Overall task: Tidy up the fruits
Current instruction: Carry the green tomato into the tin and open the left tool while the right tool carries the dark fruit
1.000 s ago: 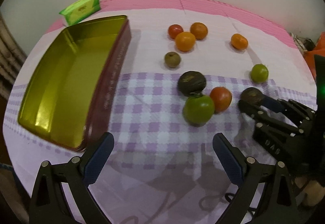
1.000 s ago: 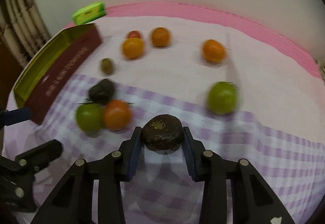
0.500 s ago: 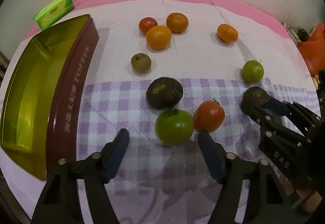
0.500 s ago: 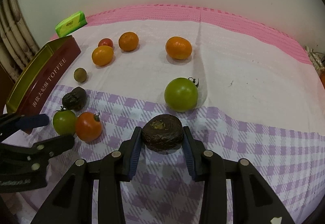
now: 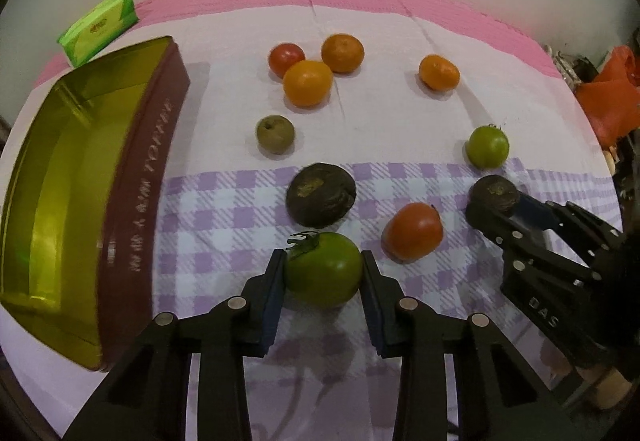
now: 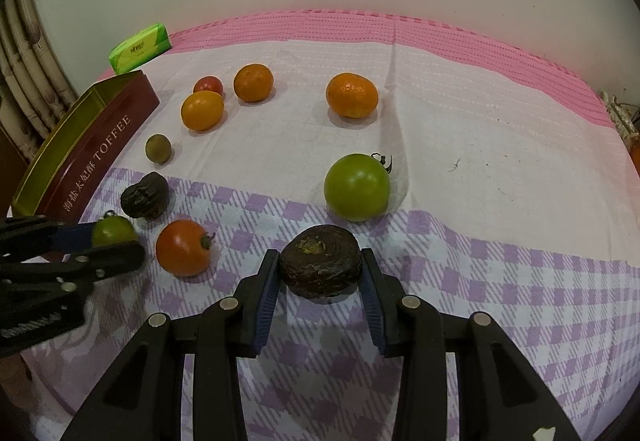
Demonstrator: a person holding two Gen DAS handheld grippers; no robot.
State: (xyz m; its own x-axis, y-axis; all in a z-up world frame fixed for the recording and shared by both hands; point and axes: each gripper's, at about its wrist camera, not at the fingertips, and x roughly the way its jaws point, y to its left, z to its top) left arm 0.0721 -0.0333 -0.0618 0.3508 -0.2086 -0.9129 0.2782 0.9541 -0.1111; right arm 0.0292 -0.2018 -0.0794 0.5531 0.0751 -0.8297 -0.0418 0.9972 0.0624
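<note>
Fruit lies scattered across a pink, white and purple-checked tablecloth (image 6: 460, 129). The left gripper (image 5: 323, 273) has its two blue-padded fingers pressed against either side of a green stemmed tomato (image 5: 324, 268), which sits on the checked part of the cloth. The right gripper (image 6: 320, 268) is closed in the same way on a dark wrinkled brown fruit (image 6: 321, 265), also on the checks.

Just beyond the left gripper's tomato rests a second dark wrinkled fruit (image 5: 321, 195), and beside it to the right a red-orange tomato (image 5: 414, 235). A second green tomato (image 6: 357, 187) sits just past the right gripper's fruit.

Farther back on the white cloth are a small olive-brown round fruit (image 5: 275, 134), a small red tomato (image 5: 286, 56) touching a yellow-orange citrus (image 5: 308, 82), another orange mandarin (image 5: 343, 52) beside them, and a lone orange mandarin (image 5: 439, 72) well apart to the right.

At the left stands an open maroon toffee tin with a gold interior (image 5: 144, 177); behind it lies a green tissue packet (image 5: 98, 28).
</note>
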